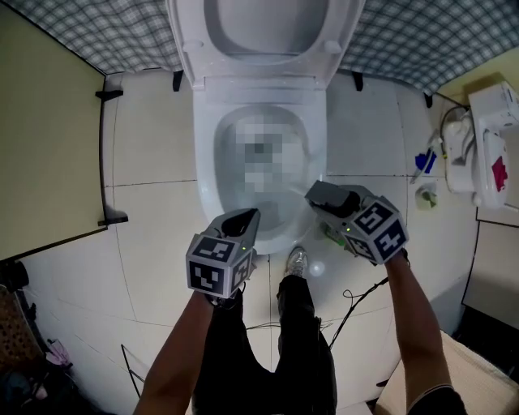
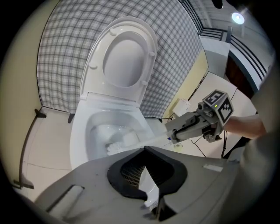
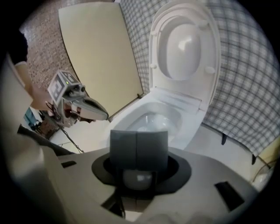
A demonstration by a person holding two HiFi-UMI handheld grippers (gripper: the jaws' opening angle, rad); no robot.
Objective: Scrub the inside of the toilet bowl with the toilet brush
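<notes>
A white toilet (image 1: 203, 162) stands with its lid (image 1: 268, 24) raised against the checked wall. My right gripper (image 1: 314, 194) hovers over the bowl's front right rim, shut on the pale handle of the toilet brush (image 2: 153, 139). The handle slants down into the bowl, and the white brush head (image 2: 116, 147) rests low inside near the water. In the right gripper view its jaws (image 3: 138, 138) are pressed together above the rounded handle end. My left gripper (image 1: 246, 219) is at the bowl's front left rim, its jaws together and empty. The bowl's centre is hidden by a mosaic patch in the head view.
A beige panel (image 1: 49, 138) lines the left side. At the right are a white fixture (image 1: 495, 146), a blue item (image 1: 426, 162) and a small white pot (image 1: 425, 196). The person's leg and shoe (image 1: 298, 261) stand before the toilet, with cables (image 1: 357, 300) on the tiled floor.
</notes>
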